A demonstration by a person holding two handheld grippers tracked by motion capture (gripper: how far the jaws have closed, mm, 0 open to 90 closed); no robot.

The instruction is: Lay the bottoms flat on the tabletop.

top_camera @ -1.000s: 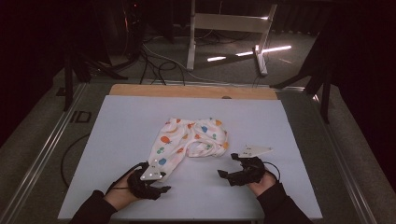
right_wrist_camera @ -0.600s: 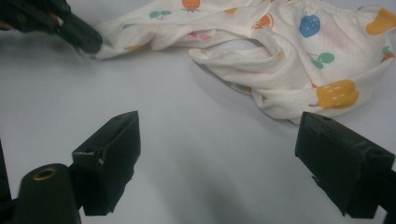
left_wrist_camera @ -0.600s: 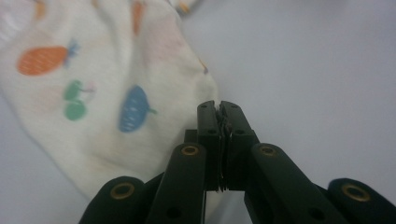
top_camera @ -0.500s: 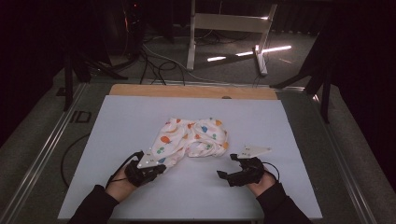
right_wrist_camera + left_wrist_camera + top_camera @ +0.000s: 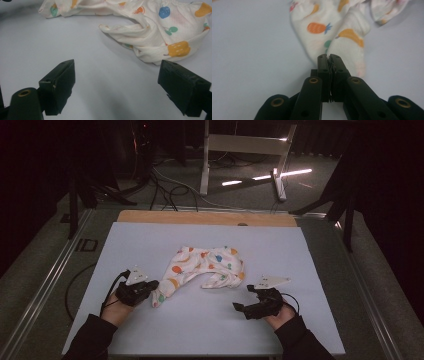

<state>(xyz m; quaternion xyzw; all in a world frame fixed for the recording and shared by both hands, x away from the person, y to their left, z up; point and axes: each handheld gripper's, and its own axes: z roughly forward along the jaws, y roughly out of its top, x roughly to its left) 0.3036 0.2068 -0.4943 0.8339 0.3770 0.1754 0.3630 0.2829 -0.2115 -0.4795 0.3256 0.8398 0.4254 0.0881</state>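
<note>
High view: left gripper (image 5: 150,287) grips the garment's (image 5: 207,267) near-left end, ready for spreading.
Left jaws are shut on cloth; right gripper (image 5: 240,309) waits with jaws wide, empty, over the worktop (image 5: 280,245).

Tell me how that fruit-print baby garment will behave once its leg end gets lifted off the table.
The garment lies crumpled in soft folds, so it is probably floppy and will drape and trail. It looks like thin fabric, so likely light. The left hand-held gripper is shut on one leg end; the rest may drag over the table rather than lift cleanly.
</note>
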